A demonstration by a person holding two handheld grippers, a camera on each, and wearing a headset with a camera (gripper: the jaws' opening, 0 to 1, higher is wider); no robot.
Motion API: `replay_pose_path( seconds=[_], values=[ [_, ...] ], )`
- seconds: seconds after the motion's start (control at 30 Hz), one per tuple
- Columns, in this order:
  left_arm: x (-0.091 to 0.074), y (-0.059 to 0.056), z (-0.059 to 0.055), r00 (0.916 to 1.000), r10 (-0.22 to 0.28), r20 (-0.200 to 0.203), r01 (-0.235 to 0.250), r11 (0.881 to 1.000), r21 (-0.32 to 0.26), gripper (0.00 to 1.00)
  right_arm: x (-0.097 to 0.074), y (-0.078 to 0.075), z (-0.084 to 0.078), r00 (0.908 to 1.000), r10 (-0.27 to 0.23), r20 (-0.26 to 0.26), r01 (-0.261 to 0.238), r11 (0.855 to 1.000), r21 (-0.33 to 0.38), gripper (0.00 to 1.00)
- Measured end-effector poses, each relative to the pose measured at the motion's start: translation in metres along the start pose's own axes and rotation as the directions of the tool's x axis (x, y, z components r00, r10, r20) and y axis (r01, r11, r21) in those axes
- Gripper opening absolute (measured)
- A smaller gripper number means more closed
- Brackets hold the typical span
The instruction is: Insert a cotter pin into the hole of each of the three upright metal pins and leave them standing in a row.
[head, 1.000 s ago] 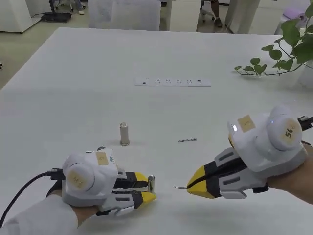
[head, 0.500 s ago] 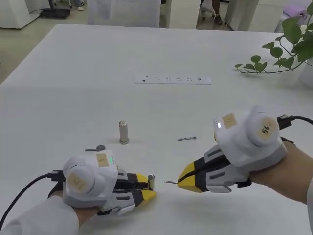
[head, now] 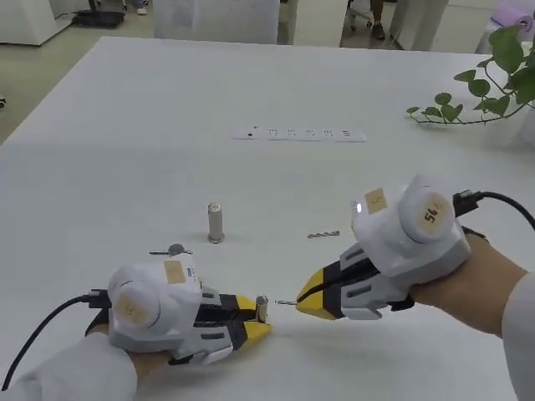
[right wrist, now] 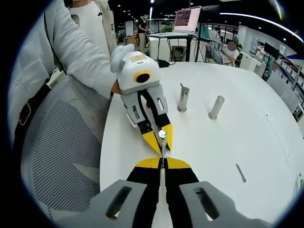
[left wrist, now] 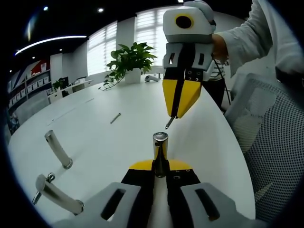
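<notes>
- pin [head: 262, 308] stands upright on the table [head: 125, 125] near the front edge, clamped low on its shaft between the jaws of the left gripper [head: 255, 320]; its top rises clear above the yellow tips
- cotter [head: 286, 302] is pinched by its back end in the narrow tips of the right gripper [head: 305, 301]; it lies about level, point toward the pin's top; the head view shows a small gap between point and pin
- against a second ago the right gripper has come in from the right and the gap between cotter point and pin has narrowed to a sliver; the left gripper holds the pin in the same spot
- in the right gripper view the cotter runs straight up the middle and ends at the pin's top; whether it touches there I cannot tell
- second pin [head: 216, 223] stands alone farther back on the table, upright, well apart from both grippers
- third pin [left wrist: 57, 195] stands just behind the left gripper, with a fitted cotter [left wrist: 47, 178] through its top
- spare cotter [head: 323, 235] lies flat on the table behind the right gripper
- strip [head: 299, 134] lies flat far back; plant [head: 493, 83] at the far right corner
</notes>
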State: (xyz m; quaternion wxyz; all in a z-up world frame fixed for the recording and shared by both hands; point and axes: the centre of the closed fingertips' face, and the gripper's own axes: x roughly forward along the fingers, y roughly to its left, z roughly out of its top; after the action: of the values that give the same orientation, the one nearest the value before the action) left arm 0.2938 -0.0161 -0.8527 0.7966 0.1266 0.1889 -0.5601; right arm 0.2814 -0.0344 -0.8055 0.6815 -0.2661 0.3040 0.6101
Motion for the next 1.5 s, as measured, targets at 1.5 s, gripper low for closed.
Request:
replay_pose_path(
  seconds=[1.5],
  values=[
    [0.001, 0.001, 0.001, 1.0, 0.005, 0.002, -0.005, 1.0, -0.014, 0.06, 0.017, -0.002, 0.01, 0.9977, 0.068, -0.005, -0.068, 0.996, -0.061, 0.04]
  ],
)
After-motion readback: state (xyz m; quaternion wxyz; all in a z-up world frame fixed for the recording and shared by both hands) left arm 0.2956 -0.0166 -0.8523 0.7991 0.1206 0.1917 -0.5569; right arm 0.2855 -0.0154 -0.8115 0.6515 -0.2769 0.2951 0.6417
